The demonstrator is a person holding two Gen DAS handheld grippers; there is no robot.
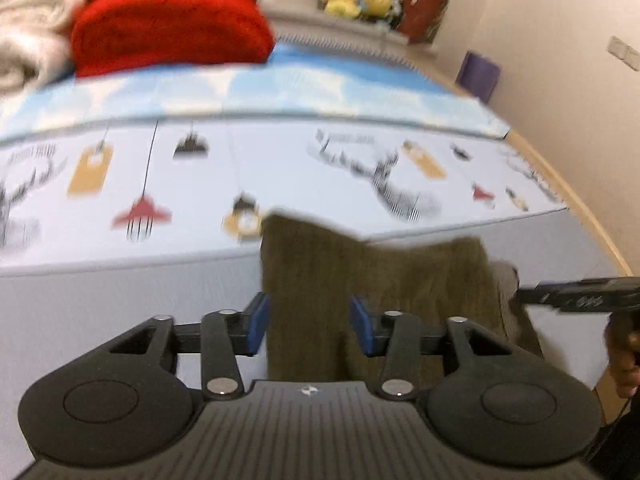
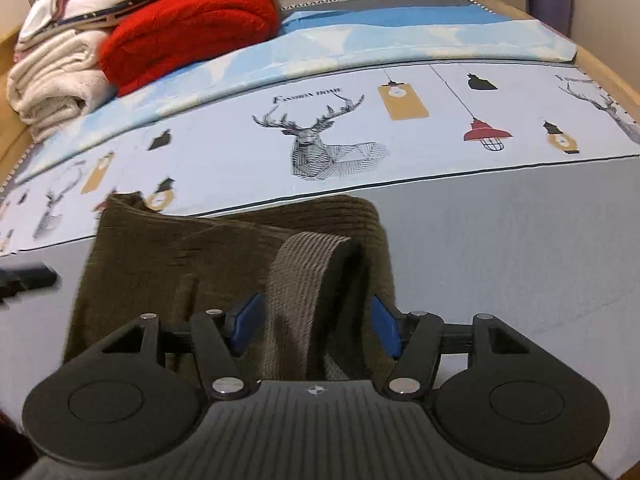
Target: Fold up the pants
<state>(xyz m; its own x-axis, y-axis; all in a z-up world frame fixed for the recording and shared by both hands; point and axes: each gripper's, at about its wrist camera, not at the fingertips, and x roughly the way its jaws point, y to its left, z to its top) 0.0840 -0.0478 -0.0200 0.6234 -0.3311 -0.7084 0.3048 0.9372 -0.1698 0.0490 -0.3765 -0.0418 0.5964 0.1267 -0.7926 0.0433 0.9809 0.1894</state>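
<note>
Olive-brown corduroy pants (image 1: 376,276) lie bunched on the grey part of the bed near its front edge; they also show in the right wrist view (image 2: 208,256). My left gripper (image 1: 310,322) is open, its blue pads either side of the pants' left portion. My right gripper (image 2: 316,322) is open, with a lighter grey-brown waistband loop (image 2: 304,280) standing between its pads. The right gripper's tip (image 1: 576,294) shows at the pants' right edge in the left wrist view. The left view is blurred.
A bedsheet printed with deer and lamps (image 2: 328,136) covers the bed behind the pants. A red blanket (image 2: 192,24) and cream towels (image 2: 52,80) are stacked at the far left. A wooden bed frame (image 1: 576,196) and wall lie to the right.
</note>
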